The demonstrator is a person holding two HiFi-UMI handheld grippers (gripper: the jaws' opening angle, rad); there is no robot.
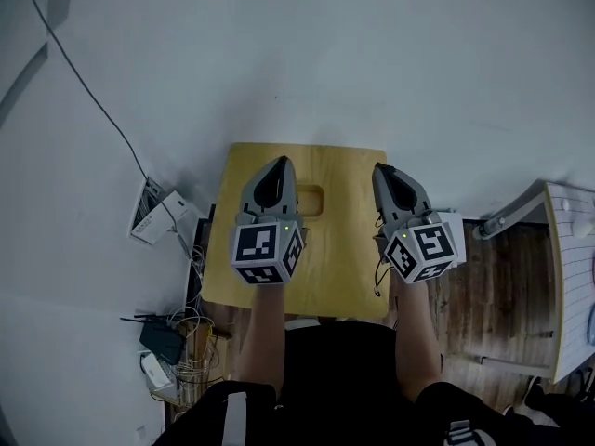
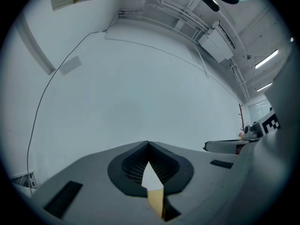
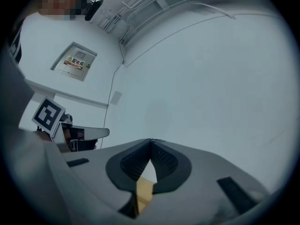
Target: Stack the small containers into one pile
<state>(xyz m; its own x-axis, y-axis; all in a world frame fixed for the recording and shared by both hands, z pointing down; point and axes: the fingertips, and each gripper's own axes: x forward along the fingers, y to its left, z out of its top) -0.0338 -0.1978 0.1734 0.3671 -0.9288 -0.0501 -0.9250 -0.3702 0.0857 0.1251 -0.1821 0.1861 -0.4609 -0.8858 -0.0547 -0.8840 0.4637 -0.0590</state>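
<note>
Jaws of the left gripper [image 2: 148,144] meet at the tips, and we see nothing between the ribbed pads. The right gripper [image 3: 151,140] reads the same: tips together, no object clamped. In the head view both grippers are held side by side and apart over a wooden stool [image 1: 339,249]. The stool's light top has a slot handle [image 1: 310,201] lying between the two grippers. Each gripper points toward the pale wall [image 1: 372,54] beyond the stool. The left marker cube [image 1: 267,252] and the right marker cube [image 1: 426,252] face the head camera. A thin cable [image 1: 88,91] runs down the wall to a white box [image 1: 160,214] left of the stool. None of the three views shows the small containers, so we cannot tell where they are.
</note>
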